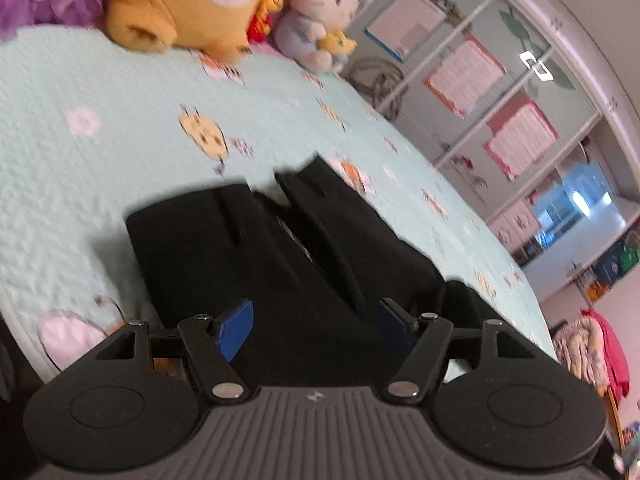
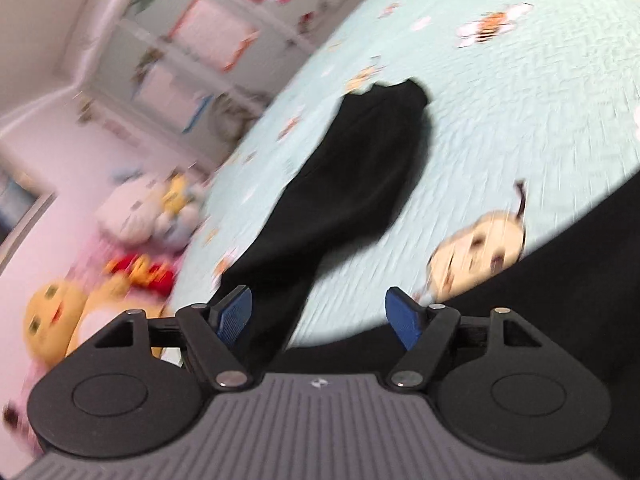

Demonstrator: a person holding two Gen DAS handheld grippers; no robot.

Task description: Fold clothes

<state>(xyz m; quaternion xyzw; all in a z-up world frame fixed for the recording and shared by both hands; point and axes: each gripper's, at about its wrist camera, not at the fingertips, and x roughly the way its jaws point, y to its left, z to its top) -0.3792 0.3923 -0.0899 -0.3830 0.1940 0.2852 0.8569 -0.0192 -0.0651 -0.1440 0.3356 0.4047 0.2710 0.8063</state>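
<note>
A black pair of trousers [image 1: 280, 256] lies spread on a pale mint bedspread [image 1: 120, 160]. In the left wrist view its two legs run away from me, and the cloth fills the space under my left gripper [image 1: 314, 330]. That gripper is open, its blue pads wide apart just above the cloth. In the right wrist view the trousers [image 2: 352, 184] stretch away as one long dark strip. My right gripper [image 2: 318, 318] is open, with its left pad over the near end of the cloth. This view is blurred.
Plush toys sit at the bed's far edge: an orange one [image 1: 188, 4] and a white cat [image 1: 320, 12]; they also show in the right wrist view [image 2: 132, 216]. White shelving [image 1: 480, 80] stands beyond the bed. A dark mass [image 2: 560, 320] fills the lower right.
</note>
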